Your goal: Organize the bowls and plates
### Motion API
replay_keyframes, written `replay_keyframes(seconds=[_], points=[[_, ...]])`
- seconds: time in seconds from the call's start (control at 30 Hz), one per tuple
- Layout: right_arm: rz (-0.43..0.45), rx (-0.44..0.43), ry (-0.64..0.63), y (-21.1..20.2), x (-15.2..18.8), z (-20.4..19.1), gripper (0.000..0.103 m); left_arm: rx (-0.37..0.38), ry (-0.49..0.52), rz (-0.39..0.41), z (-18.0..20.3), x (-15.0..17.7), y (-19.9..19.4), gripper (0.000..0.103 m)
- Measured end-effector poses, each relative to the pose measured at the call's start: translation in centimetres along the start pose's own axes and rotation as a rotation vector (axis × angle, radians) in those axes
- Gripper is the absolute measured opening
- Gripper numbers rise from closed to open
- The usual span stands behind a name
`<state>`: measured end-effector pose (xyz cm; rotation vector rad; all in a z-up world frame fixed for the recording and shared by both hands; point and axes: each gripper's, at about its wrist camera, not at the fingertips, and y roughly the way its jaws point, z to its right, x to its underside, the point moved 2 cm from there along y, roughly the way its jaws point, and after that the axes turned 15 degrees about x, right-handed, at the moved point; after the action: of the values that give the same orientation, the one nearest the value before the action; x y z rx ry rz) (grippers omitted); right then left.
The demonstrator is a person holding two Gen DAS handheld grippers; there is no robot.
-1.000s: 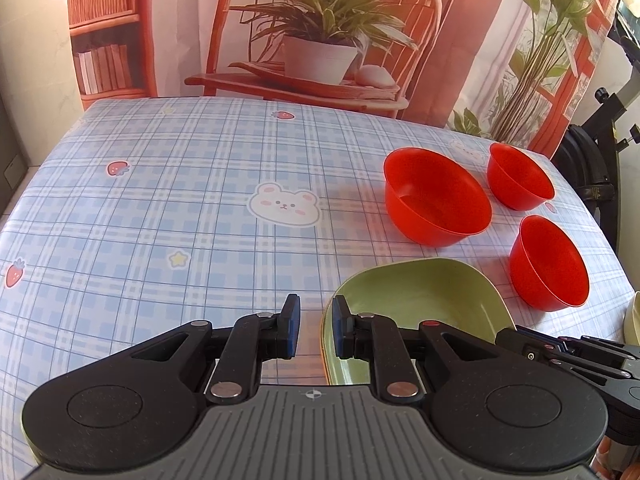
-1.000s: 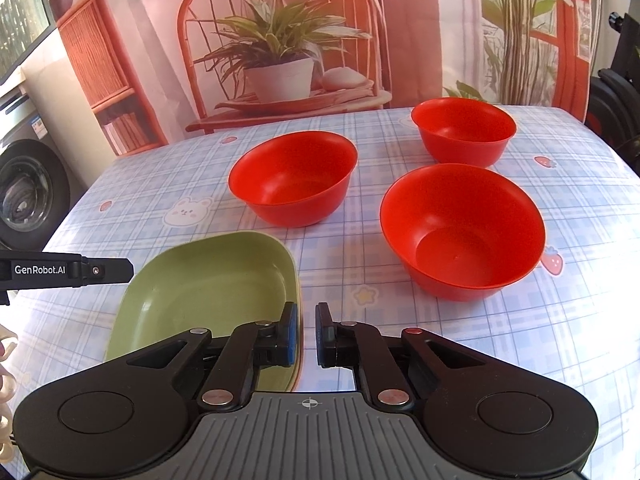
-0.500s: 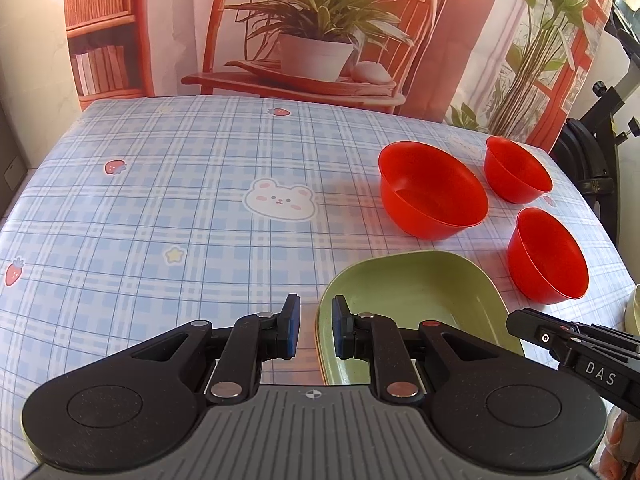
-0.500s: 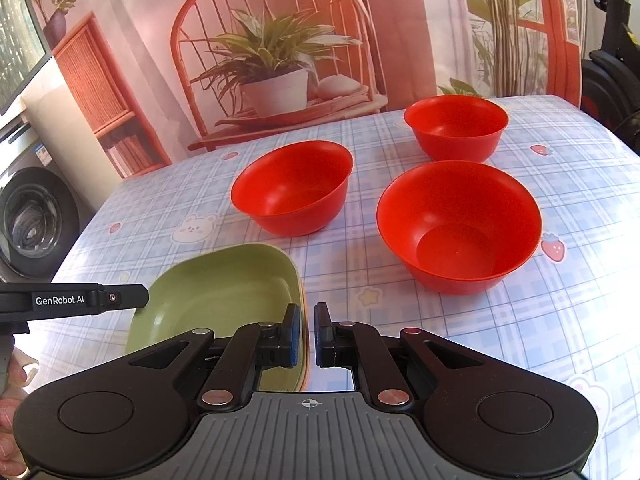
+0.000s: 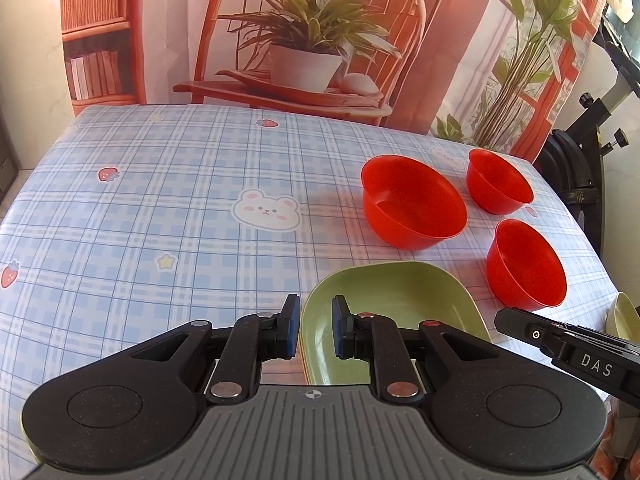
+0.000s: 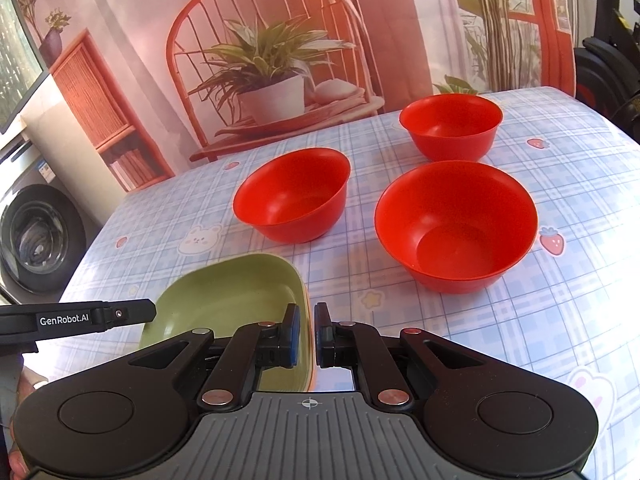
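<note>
A green squarish plate [image 5: 396, 308] [image 6: 236, 296] is held between both grippers just above the table. My left gripper [image 5: 316, 330] is shut on its left rim. My right gripper [image 6: 307, 336] is shut on its right rim. Three red bowls stand on the checked tablecloth: a large one [image 5: 412, 204] [image 6: 294, 194], a far one [image 5: 498, 186] [image 6: 450, 126] and a near one [image 5: 524, 264] [image 6: 456, 224]. The other gripper's body shows at the edge of each view.
A pale yellow-green dish edge [image 5: 622, 318] sits at the table's right edge. The blue checked tablecloth [image 5: 160, 208] stretches to the left. An exercise bike [image 5: 592, 168] stands off the right side. A washing machine [image 6: 36, 240] is at the left.
Both grippers have drawn back and risen slightly with the green plate; the red bowls look farther away. The grips have not changed.
</note>
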<state>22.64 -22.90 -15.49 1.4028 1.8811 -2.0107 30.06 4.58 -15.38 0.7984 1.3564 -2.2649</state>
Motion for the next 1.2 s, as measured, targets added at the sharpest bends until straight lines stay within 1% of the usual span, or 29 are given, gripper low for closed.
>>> replay_keyframes(seconds=[0.17, 0.2, 0.33, 0.47, 0.53, 0.77, 0.87, 0.93, 0.97, 1.03, 1.2], points=[[0.085, -0.005, 0.046, -2.6, -1.6, 1.8, 0.014, 0.041, 0.041, 0.064, 2.7, -1.2, -1.5, 0.018], [0.104, 0.0, 0.051, -3.1, -2.0, 2.4, 0.017, 0.053, 0.052, 0.08, 3.6, -1.4, -1.7, 0.018], [0.17, 0.054, 0.063, -5.6, -3.1, 5.3, 0.018, 0.102, 0.09, 0.087, 7.3, -1.8, -1.7, 0.018], [0.225, 0.12, 0.092, -7.8, -3.3, 9.3, 0.018, 0.157, 0.133, 0.072, 11.1, -1.7, -0.8, 0.018], [0.247, 0.15, 0.108, -8.7, -3.1, 11.2, 0.019, 0.196, 0.151, 0.056, 13.0, -1.4, 0.2, 0.018], [0.303, 0.311, 0.152, -11.2, -1.3, 19.0, 0.02, 0.277, 0.23, 0.009, 19.7, -0.5, 4.3, 0.018], [0.307, 0.375, 0.193, -11.6, -0.5, 22.6, 0.02, 0.304, 0.278, -0.021, 22.3, 0.4, 6.4, 0.021], [0.306, 0.4, 0.225, -11.6, -0.1, 24.5, 0.02, 0.329, 0.299, -0.037, 23.7, 1.0, 7.8, 0.033], [0.306, 0.424, 0.243, -11.6, 0.2, 25.8, 0.02, 0.352, 0.301, -0.044, 24.4, 1.3, 8.4, 0.034], [0.303, 0.454, 0.267, -11.5, 0.7, 27.5, 0.021, 0.395, 0.311, -0.068, 25.7, 1.7, 9.8, 0.035], [0.279, 0.526, 0.326, -10.5, 2.2, 31.6, 0.022, 0.418, 0.383, -0.128, 28.4, 2.6, 13.5, 0.035]])
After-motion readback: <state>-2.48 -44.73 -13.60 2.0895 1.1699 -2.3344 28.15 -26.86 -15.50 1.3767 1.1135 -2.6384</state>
